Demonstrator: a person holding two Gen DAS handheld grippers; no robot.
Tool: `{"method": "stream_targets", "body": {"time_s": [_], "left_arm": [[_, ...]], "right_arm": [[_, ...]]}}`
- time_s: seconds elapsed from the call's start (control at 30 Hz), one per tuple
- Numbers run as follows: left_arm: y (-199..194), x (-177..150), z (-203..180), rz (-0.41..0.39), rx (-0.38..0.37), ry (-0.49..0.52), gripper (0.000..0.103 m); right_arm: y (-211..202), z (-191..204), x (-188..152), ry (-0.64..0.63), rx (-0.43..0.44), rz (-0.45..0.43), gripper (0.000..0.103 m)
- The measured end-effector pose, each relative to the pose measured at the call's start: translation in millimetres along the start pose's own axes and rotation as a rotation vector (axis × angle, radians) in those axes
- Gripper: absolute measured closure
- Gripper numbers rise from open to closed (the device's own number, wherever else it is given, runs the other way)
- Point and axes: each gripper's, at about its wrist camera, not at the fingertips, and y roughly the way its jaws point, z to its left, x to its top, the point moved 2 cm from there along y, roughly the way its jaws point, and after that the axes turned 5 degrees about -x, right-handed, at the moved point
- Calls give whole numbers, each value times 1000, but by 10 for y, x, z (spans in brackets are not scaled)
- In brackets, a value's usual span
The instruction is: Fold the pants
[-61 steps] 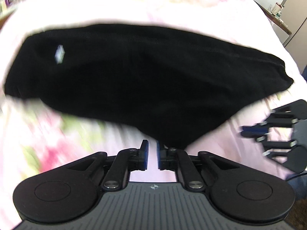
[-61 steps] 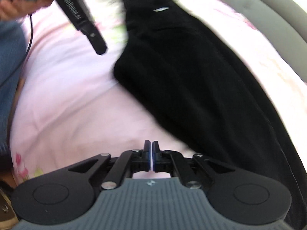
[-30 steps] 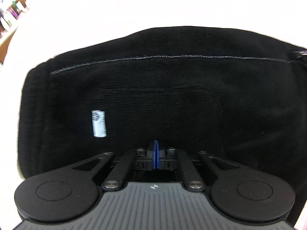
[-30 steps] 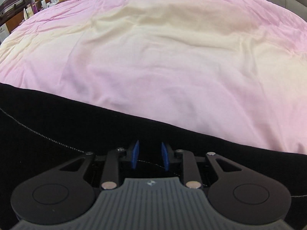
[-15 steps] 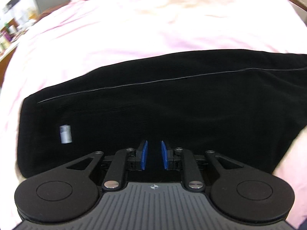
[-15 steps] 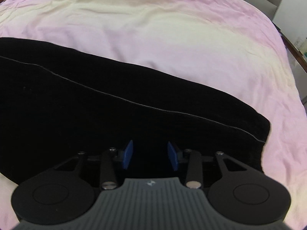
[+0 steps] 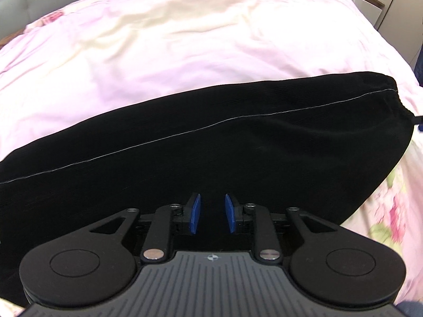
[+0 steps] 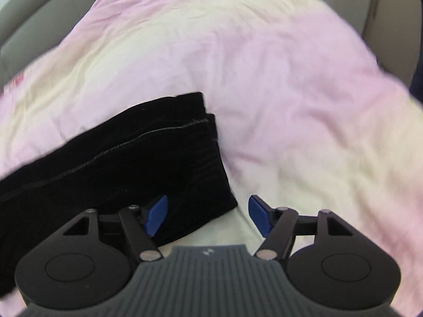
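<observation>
Pink bedspread (image 7: 185, 52) blurs behind pants (image 8: 119, 163), cut off left.

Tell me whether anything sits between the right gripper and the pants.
Nothing visible does. The right gripper is open with the near corner of the black pants already between its blue pads, on the pink bedspread.

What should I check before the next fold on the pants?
1. Left gripper open, nothing clamped: ok.
2. Right gripper open wide, empty: ok.
3. Pants lying flat on the bedspread, halves stacked: ok.
4. Hem end edges aligned: not ok, one layer slightly offset.
5. Waistband end position: cannot tell, out of view.
6. Right gripper straddling the near hem corner: ok.
</observation>
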Motion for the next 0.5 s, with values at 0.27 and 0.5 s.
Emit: {"method": "stream_targets", "body": {"time_s": [0.27, 0.5], "left_arm": [[465, 77, -219, 41, -29, 74, 75], [651, 173, -316, 50, -116, 139, 75]], "right_arm": [[641, -255, -122, 215, 193, 103, 41], [876, -266, -97, 251, 255, 86, 54]]}}
